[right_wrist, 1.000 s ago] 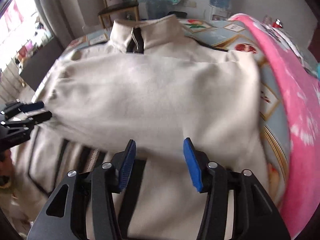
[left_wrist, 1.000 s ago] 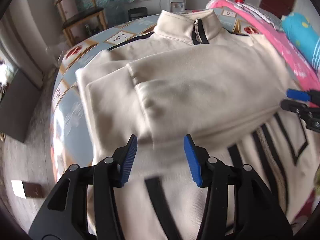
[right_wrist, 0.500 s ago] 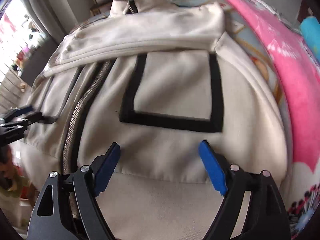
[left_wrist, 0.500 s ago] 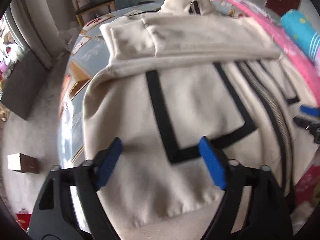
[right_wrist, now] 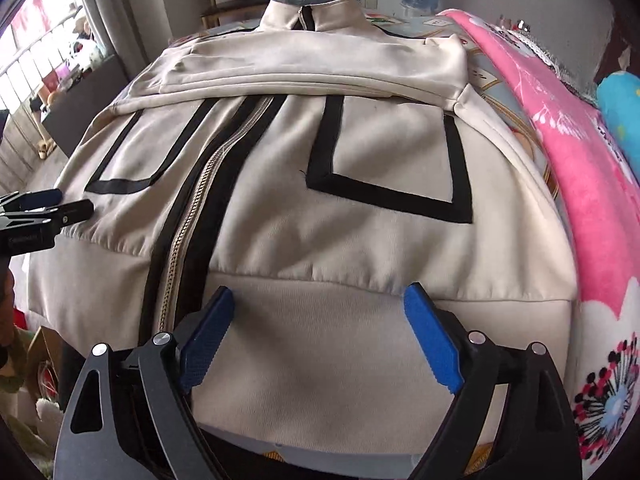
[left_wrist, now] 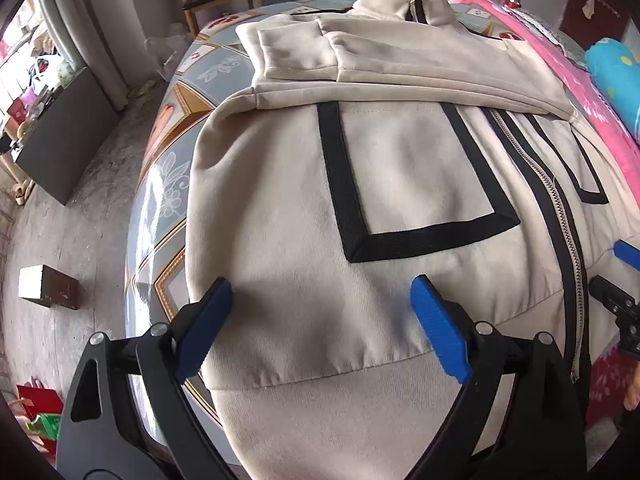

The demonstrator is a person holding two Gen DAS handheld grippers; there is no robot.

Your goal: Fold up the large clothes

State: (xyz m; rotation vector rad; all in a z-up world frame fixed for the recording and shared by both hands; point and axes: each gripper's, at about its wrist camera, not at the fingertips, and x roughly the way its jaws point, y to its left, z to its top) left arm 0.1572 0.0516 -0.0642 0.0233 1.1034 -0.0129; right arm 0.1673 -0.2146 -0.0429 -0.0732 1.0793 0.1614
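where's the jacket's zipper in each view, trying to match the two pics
Left wrist: the zipper runs down the right side, right of the left gripper.
Right wrist: the zipper runs down left of centre, above the right gripper.
Shared landmark: the collar at top.

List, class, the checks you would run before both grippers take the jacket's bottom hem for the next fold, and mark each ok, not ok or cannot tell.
1. Left gripper open, empty, over the hem band: ok.
2. Right gripper open, empty, over the hem band: ok.
3. Sleeves folded across the chest of the jacket: ok.
4. Zipper closed: ok.
5. Hem band flat: ok, apart from small gathers at the seam.
6. Pink blanket apart from the jacket's edge: cannot tell.
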